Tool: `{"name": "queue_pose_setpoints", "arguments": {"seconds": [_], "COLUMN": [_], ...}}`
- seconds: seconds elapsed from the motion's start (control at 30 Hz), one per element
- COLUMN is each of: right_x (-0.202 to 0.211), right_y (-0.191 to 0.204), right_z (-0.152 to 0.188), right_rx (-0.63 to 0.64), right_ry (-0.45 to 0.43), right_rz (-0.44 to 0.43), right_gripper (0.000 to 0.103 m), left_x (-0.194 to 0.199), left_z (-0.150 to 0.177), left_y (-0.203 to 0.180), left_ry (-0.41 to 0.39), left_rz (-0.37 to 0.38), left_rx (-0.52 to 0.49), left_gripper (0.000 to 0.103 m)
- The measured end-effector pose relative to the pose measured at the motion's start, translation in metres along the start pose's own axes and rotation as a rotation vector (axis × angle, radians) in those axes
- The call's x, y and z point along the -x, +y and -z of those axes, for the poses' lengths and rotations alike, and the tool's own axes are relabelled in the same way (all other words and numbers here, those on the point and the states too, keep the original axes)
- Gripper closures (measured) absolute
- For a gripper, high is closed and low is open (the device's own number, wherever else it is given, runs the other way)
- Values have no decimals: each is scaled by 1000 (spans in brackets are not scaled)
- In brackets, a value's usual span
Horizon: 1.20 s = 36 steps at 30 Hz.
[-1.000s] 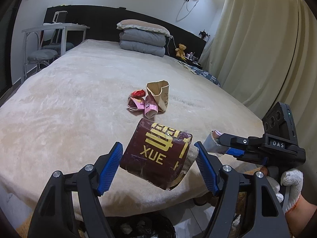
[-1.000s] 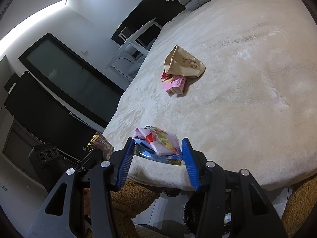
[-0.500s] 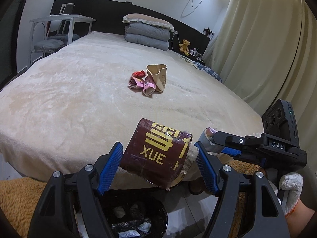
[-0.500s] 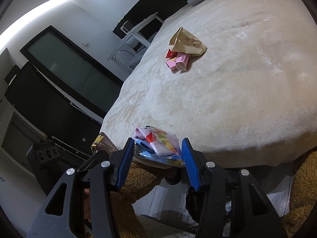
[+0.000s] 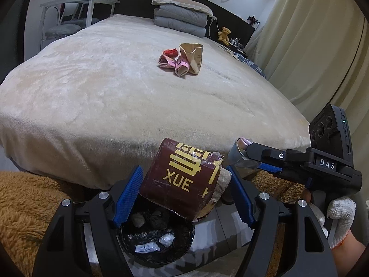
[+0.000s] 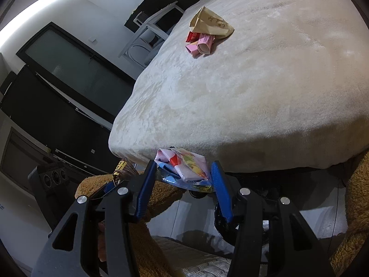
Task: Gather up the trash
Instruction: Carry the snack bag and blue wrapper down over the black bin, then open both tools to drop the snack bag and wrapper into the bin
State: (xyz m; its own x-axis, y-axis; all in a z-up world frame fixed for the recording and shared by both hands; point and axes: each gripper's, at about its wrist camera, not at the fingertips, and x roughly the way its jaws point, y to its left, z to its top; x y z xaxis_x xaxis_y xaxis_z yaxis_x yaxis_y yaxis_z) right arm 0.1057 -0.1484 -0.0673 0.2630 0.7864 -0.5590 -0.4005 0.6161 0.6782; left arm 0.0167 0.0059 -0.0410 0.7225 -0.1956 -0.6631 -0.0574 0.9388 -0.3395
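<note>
Maroon packet (image 5: 184, 180) (gold lettering) sits clamped between the left jaws; right jaws clamp a colourful wrapper (image 6: 184, 168).

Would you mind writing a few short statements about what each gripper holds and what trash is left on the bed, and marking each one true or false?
1. The left gripper holds a dark red package with gold lettering. True.
2. The right gripper is empty. False: it is shut on a colourful wrapper.
3. The dark red package hangs above the bin, which has a black liner. True.
4. No trash is left on the bed. False: a brown paper bag, pink wrappers and a red wrapper lie there together.
5. The bin is empty. False: scraps already lie inside it.
</note>
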Motion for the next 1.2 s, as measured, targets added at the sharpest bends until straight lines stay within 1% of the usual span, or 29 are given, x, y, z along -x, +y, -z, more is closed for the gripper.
{"name": "queue_pose_setpoints", "arguments": {"seconds": [0.13,0.27,0.33,0.5,0.63,0.73,0.83,0.9,1.2], "right_x": [-12,-24,-31,-45,-55,-60,-65,-67,-66], "right_y": [-7,-15,-20,-27,-33,-39,-46,-50,-59], "right_z": [11,23,28,36,39,41,44,46,49], "right_rx": [-38,-69,-86,-95,-119,-139,-167,-187,-229], "right_ry": [52,93,117,174,205,221,236,247,244], "right_rz": [-1,31,52,97,113,128,149,156,147], "right_gripper": [53,53,53,53,53,53,52,52,51], "left_x": [-11,-25,-34,-53,-60,-65,-72,-75,-73], "left_z": [6,12,15,24,31,35,38,40,41], "left_y": [2,4,8,24,35,39,44,46,50], "left_ry": [57,126,167,265,315,342,369,382,380], "left_rz": [-37,-79,-99,-92,-74,-79,-59,-70,-56], "left_rx": [7,12,31,116,178,204,255,267,294], "left_gripper": [32,32,32,32,32,32,31,31,31]}}
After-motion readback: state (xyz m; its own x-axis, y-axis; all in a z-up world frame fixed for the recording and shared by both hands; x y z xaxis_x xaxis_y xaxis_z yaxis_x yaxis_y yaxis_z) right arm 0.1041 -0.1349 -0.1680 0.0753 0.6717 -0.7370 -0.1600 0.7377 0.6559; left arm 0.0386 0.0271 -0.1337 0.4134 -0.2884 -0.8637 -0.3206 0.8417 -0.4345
